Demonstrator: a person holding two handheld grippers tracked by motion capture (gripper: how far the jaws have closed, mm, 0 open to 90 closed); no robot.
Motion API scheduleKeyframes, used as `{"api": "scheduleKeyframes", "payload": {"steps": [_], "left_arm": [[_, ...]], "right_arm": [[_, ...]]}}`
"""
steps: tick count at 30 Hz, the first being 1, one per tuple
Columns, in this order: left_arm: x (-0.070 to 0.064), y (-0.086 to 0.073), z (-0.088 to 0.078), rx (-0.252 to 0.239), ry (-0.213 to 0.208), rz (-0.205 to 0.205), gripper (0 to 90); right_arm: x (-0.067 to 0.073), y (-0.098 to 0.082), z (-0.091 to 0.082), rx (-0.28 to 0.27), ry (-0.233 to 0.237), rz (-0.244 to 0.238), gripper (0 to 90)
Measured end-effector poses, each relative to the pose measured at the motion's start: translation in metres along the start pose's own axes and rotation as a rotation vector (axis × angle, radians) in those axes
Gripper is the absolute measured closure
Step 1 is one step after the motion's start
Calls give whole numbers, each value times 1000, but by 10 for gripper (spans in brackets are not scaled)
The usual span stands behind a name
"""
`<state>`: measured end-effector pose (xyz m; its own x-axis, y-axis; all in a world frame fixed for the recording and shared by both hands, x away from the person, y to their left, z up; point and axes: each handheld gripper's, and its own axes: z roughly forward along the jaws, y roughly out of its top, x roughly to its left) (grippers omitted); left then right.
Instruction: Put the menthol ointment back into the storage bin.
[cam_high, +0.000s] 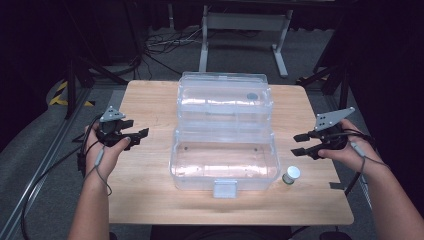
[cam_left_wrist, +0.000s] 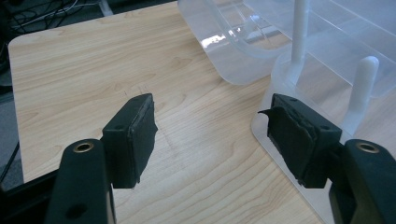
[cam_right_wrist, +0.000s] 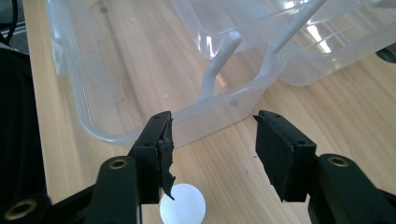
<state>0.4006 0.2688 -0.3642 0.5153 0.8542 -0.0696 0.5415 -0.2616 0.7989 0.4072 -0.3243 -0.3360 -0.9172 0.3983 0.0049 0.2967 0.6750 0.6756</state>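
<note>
Dark floor and cables surround my wooden desk (cam_high: 150, 100), where a clear plastic box (cam_high: 223, 160) sits open mid-desk. Off its right front corner, near the desk's right edge, stands a small white-capped jar (cam_high: 290, 175). My right gripper (cam_high: 303, 144) hovers just beside it, jaws wide and empty; my left gripper (cam_high: 141, 138) is equally wide.
</note>
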Motion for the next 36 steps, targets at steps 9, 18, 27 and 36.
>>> {"api": "scheduleKeyframes", "payload": {"steps": [9,18,27,36], "left_arm": [[0,0,0,5,-1,1,328],[-1,0,1,12,-7,6,326],[-2,0,1,16,-8,7,326],[-2,0,2,23,-12,12,326]], "right_arm": [[2,-3,7,58,27,3,465],[4,-6,14,105,48,2,464],[8,-10,20,146,64,4,458],[11,-14,27,191,89,0,455]]}}
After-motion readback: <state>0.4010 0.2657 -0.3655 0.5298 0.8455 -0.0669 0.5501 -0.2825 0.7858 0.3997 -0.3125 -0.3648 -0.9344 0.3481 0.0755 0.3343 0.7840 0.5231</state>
